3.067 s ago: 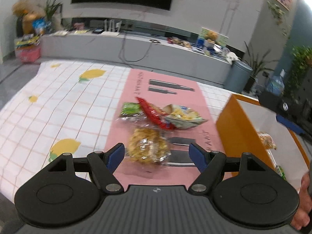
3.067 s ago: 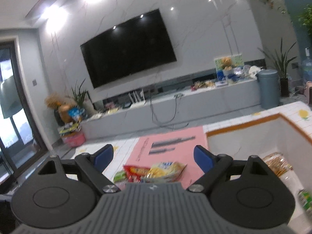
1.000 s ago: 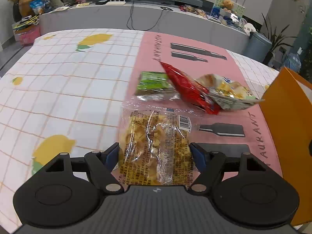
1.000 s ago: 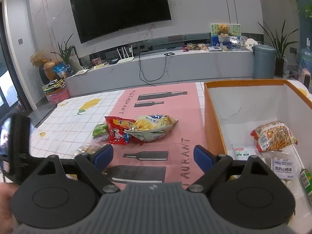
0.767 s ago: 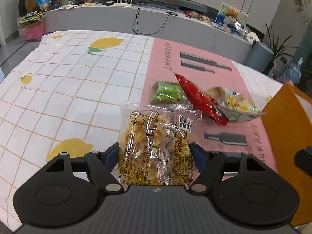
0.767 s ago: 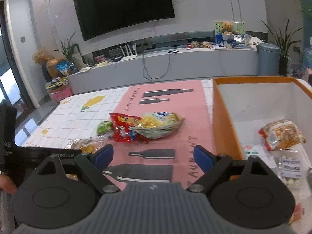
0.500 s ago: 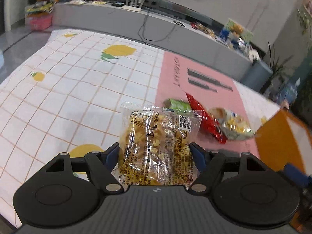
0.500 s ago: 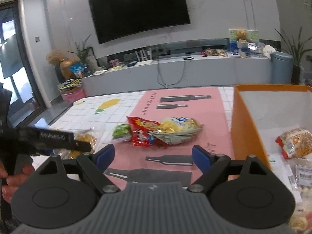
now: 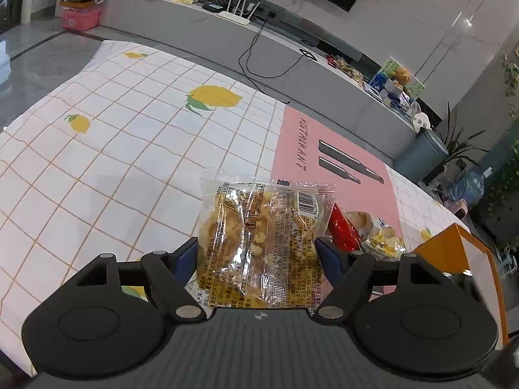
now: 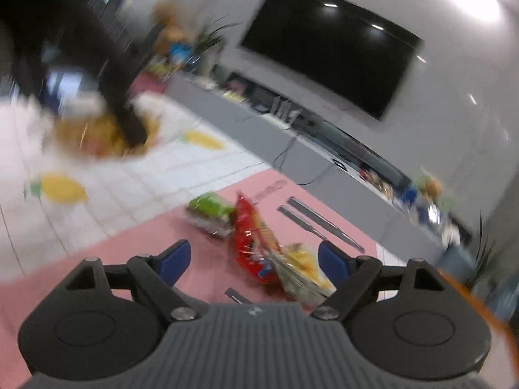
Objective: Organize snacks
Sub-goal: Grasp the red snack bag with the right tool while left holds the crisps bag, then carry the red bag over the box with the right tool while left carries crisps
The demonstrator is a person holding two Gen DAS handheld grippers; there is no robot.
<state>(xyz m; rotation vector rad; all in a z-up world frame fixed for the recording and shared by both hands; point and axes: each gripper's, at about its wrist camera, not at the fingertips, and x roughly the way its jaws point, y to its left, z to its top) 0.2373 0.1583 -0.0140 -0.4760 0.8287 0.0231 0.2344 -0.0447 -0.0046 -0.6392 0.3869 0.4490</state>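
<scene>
My left gripper (image 9: 256, 253) is shut on a clear bag of yellow puffed snack (image 9: 262, 220), held up above the checked tablecloth (image 9: 136, 149). On the pink mat (image 10: 129, 249) lie a red bag (image 10: 249, 243), a yellow chip bag (image 10: 301, 272) and a green packet (image 10: 211, 210). My right gripper (image 10: 254, 257) hovers low over the mat just before the red and yellow bags. Its jaws are closing, and the pads touch nothing. The right wrist view is blurred. In it the left gripper shows as a dark smear at upper left with its snack bag (image 10: 87, 136).
An orange box (image 9: 454, 253) stands at the right end of the table; its rim (image 10: 480, 304) is near my right gripper. Beyond the table run a grey TV bench (image 9: 292, 48) and a wall-mounted TV (image 10: 331, 45). Lemon prints mark the cloth.
The left gripper carried the yellow snack bag up and off to the left of the mat. The right gripper rolled, dropped toward the red and yellow bags, and its fingers narrowed.
</scene>
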